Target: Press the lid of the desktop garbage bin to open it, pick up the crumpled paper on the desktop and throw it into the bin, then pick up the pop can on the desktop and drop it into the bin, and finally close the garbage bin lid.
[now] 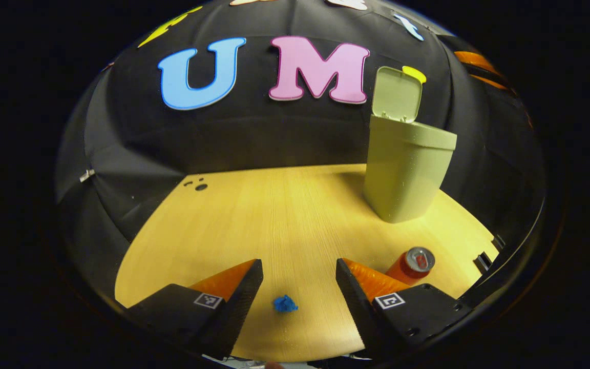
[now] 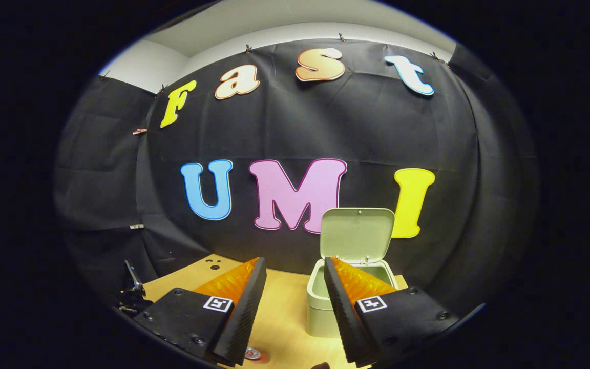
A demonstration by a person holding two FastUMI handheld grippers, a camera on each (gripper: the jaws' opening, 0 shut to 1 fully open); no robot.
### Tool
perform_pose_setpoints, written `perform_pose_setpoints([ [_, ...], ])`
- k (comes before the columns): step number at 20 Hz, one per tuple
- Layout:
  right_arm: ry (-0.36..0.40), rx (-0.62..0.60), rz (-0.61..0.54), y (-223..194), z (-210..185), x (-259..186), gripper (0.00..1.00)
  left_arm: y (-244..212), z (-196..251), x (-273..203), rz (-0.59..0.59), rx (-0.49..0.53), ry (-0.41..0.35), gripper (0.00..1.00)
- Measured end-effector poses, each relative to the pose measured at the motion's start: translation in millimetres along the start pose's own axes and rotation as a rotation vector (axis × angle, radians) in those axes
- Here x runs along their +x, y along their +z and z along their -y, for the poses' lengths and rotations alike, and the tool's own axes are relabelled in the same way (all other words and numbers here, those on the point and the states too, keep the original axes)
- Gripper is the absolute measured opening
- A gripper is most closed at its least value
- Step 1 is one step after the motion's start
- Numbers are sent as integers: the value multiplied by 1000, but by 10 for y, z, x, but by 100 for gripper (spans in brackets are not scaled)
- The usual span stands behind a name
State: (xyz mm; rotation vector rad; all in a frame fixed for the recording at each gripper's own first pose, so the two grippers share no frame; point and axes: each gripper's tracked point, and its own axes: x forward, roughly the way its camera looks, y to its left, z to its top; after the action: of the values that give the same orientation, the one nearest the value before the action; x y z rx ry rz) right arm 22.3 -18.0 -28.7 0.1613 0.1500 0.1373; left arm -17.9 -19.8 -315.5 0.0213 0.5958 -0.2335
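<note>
I see my left gripper (image 1: 299,287) low over the light wooden desk (image 1: 285,215), its fingers spread wide. The small blue crumpled paper (image 1: 285,304) lies on the desk between them, touching neither. The red pop can (image 1: 412,265) stands just beside one finger. The pale green plastic bin (image 1: 407,171) stands farther back with its lid (image 1: 397,94) up. My right gripper (image 2: 295,292) is higher, fingers spread and holding nothing, facing the open bin (image 2: 320,302).

Pale green bin (image 1: 407,174), red pop can (image 1: 412,265), blue crumpled paper (image 1: 285,304), light wood-grain desktop (image 1: 274,215)
</note>
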Motion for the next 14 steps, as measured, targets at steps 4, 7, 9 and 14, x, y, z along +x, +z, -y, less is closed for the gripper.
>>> perform_pose_setpoints([
  [4, -13, -17, -19, -51, 19, -70, 72, -427, -78, 148, -91, -22, 1, 87],
  [7, -13, -24, -31, -88, -1, -113, 73, -678, -167, 262, -157, -26, 21, 86],
  [9, -14, -29, -37, -100, -13, -139, 73, -820, -185, 332, -197, -41, 27, 83],
  [14, -17, -36, -46, -103, -19, -200, 73, -981, -237, 484, -246, -46, 31, 77],
])
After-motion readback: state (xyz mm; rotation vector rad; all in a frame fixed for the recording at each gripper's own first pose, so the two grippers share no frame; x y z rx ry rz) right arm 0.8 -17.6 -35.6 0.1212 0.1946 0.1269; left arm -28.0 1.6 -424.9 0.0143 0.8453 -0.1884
